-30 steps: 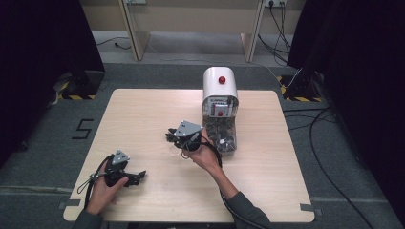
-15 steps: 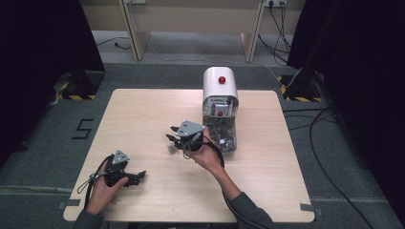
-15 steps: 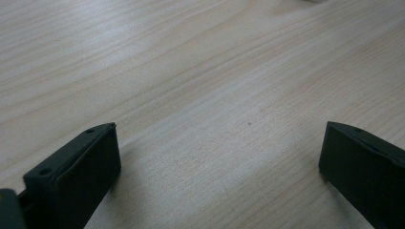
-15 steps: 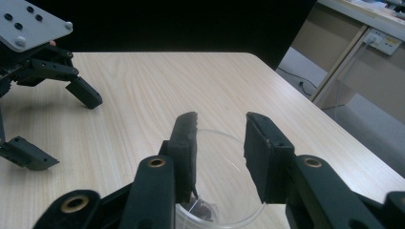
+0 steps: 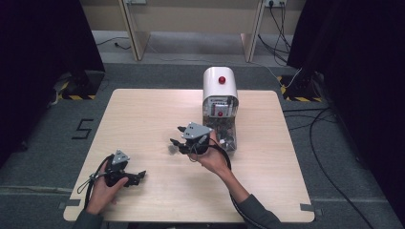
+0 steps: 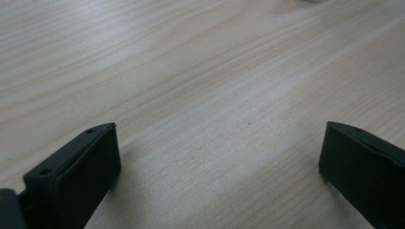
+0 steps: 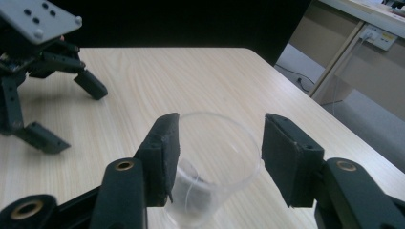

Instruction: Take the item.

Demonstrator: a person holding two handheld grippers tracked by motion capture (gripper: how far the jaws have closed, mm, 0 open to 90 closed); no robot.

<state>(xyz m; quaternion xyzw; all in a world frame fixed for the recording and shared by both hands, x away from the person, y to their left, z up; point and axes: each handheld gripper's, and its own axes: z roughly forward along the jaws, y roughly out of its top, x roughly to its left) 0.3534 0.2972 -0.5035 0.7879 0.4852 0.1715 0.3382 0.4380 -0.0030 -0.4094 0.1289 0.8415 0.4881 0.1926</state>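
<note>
My right gripper (image 7: 217, 157) has its two black jaws set around a clear plastic cup (image 7: 217, 167). The left jaw pad is against the cup wall; the right pad sits just beside the rim and I cannot tell if it touches. So the jaws are closed on the cup as far as the rim allows, not pressed flat together. The cup is tilted toward the camera, open mouth up, with something dark blurred inside near its base. Beneath it is the light wooden table (image 7: 191, 81).

In the high view the right gripper (image 5: 184, 142) is held above the middle of the table (image 5: 143, 109), grey three-cornered plate on top, jaws aimed left. My right hand (image 5: 210, 155) grips it from below and its black cable loops back along my sleeve. Just right of it, and near it, stands a white round-topped dispenser machine (image 5: 219, 102) with a red knob on top and a clear lower chamber of small dark items; contents too small to tell.

My left gripper (image 6: 217, 157) has its jaws spread wide, nothing between them, only bare wood grain close below. In the high view the left gripper (image 5: 136, 177) lies low at the near left part of the table, held by my left hand (image 5: 102, 188), well apart from the right one. It also appears in the right gripper view (image 7: 62, 112), upper left, jaws apart.
</note>
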